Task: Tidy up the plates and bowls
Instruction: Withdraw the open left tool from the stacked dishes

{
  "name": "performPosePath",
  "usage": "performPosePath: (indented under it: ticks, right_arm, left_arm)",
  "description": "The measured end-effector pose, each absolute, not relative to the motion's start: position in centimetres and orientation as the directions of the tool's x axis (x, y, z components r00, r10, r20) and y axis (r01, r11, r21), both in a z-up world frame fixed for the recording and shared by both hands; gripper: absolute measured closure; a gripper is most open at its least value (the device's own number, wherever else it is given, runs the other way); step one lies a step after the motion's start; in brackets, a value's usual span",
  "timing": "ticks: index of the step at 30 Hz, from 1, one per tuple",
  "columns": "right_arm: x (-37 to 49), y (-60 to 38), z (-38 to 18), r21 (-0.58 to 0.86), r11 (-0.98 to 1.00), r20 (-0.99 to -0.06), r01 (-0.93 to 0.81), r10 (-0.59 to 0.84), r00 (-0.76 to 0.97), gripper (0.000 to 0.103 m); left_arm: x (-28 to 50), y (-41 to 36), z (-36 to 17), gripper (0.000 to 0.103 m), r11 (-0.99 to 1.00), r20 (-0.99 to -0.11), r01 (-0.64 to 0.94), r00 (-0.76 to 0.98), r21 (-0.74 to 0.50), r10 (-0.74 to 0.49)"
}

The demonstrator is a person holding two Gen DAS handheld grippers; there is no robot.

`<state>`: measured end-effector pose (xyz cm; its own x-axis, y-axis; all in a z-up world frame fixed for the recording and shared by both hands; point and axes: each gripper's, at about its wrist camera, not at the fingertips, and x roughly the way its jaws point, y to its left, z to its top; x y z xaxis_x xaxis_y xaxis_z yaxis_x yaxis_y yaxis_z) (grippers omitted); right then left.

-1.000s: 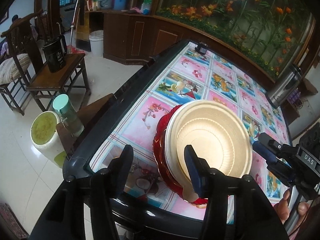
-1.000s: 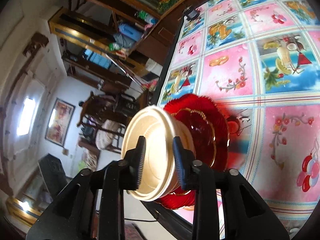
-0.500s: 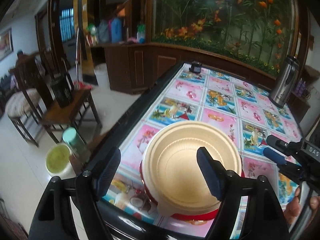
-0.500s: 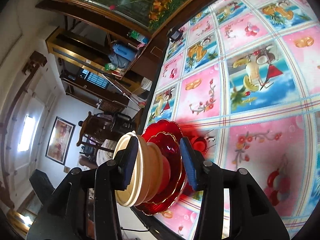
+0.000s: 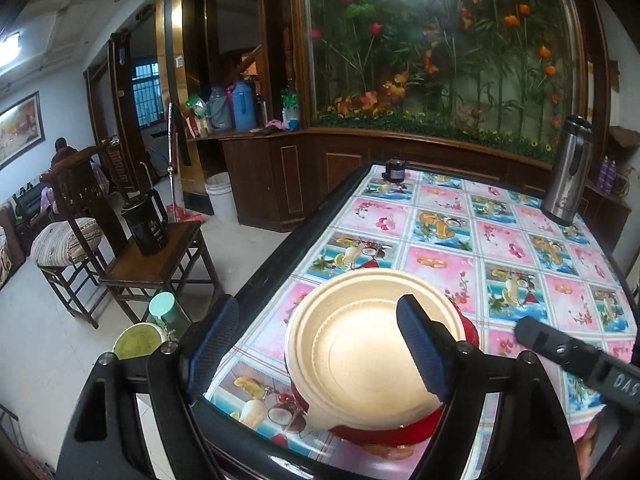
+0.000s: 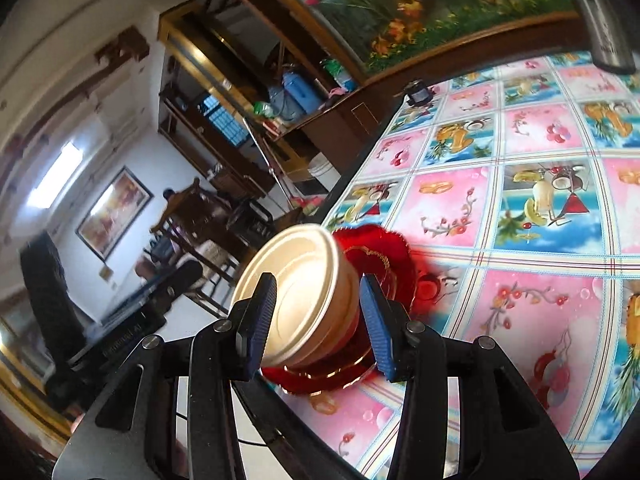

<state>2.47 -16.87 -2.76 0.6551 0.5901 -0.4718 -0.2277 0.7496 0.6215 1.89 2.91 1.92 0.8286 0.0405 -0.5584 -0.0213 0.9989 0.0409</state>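
Note:
A stack of cream disposable bowls (image 5: 360, 360) rests on red glass plates (image 5: 384, 434) with gold rims, at the table's near left corner. My left gripper (image 5: 320, 332) hovers just before the stack, its jaws still opening; nothing touches its fingers, which frame the bowls from the near side. In the right wrist view the bowls (image 6: 304, 292) show between the fingers of my right gripper (image 6: 318, 284), whose pads stand clear of them. The red plates (image 6: 384, 264) jut out beyond the stack. Part of the right gripper (image 5: 532, 332) reaches in at the lower right of the left wrist view.
A flowered tablecloth (image 5: 500, 248) covers the black-rimmed table. A steel thermos (image 5: 568, 172) stands at its far right and a small black object (image 5: 395, 170) at its far edge. Left of the table are a green cup (image 5: 166, 312) and a chair with a black jug (image 5: 146, 224).
Both grippers have widened and drawn back and up from the bowls. The right gripper's fingers, which straddled the bowl rim, now stand apart from it. The bowls sit still on the plates.

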Motion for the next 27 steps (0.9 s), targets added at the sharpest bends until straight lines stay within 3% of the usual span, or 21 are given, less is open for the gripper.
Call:
performPosePath:
  ticks: [27]
  right_arm:
    - [-0.1,-13.5,-1.6,0.602,0.737,-0.456,-0.307,0.633,0.626,0.059]
  left_arm:
    - [-2.1,2.7,2.1,0.017,0.999,-0.511,-0.017,0.859,0.036,0.033]
